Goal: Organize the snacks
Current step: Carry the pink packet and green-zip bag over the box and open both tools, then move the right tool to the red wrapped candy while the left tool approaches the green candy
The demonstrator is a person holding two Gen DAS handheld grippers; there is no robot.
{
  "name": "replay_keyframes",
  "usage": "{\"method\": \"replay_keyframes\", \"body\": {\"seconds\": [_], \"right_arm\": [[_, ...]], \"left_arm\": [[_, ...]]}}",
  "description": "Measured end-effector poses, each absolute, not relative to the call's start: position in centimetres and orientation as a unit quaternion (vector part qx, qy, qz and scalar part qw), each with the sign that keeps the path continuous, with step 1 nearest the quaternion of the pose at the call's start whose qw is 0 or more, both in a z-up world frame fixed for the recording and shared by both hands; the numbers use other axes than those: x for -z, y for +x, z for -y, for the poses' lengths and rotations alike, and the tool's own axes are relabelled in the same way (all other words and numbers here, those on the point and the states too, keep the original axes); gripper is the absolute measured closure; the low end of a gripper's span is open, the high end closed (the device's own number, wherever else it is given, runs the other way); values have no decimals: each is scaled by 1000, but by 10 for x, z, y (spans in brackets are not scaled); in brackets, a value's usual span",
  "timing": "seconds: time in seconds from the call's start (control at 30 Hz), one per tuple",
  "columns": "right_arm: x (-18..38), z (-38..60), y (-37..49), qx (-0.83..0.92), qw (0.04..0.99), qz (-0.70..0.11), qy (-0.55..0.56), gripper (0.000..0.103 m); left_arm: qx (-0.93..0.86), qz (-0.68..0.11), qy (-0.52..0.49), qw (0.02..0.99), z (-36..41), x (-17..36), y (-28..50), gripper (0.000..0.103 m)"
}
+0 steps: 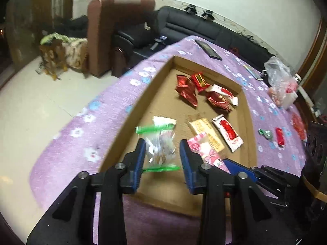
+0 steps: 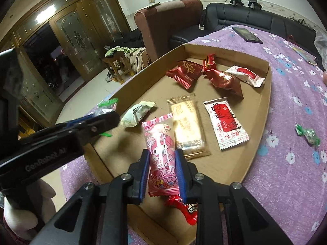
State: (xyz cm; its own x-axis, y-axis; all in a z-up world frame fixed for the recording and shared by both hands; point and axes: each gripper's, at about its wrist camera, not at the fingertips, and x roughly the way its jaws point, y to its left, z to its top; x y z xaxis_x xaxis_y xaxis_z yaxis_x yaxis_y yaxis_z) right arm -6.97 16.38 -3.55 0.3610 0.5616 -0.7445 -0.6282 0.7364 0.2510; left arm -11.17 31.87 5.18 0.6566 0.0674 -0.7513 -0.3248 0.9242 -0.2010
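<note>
Nearest your right claw: both blue pads meet the long edges of the pink packet, so it reads as clamped. The packet is printed "My Melody" above yellow characters and lies lengthwise inside the cardboard tray, near its front. A red foil wrapper sits under the claw at the tray's near edge; its print is too small to read.

Your left claw stands apart. The clear packet with green ends is between the fingers, touching the left one, with a gap to the right one. It is just inside the tray's left wall. The claw's body reads "GenRobot.AI" in the right view.

Mid tray, left to right:
- white-and-green packet, lettering unreadable
- tan biscuit bar, just beside the pink packet
- white-and-red packet, "ALL WELL" legible

There is bare cardboard between this row and the far group.

Far tray: dark red packet with large gold characters, and a crumpled red bag near the back wall.

Outside the tray, on the purple flowered tabletop: a green twist candy to the right, open cloth around it, and a dark phone near the far edge.
</note>
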Motion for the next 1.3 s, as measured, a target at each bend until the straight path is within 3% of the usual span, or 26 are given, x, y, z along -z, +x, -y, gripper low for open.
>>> {"method": "replay_keyframes", "body": {"seconds": [0.13, 0.57, 1.0, 1.3], "right_arm": [[31, -161, -75, -362, 829, -426, -30, 64], [-5, -110, -98, -339, 862, -376, 8, 56], [-4, -18, -87, -278, 880, -379, 70, 54], [-3, 92, -65, -172, 905, -372, 113, 53]], "left_arm": [[-130, -391, -154, 898, -317, -60, -118, 51], [-138, -365, -85, 917, -274, -91, -132, 51], [-113, -372, -33, 921, -221, -99, -128, 51], [-55, -363, -145, 919, -240, -104, -127, 51]]}}
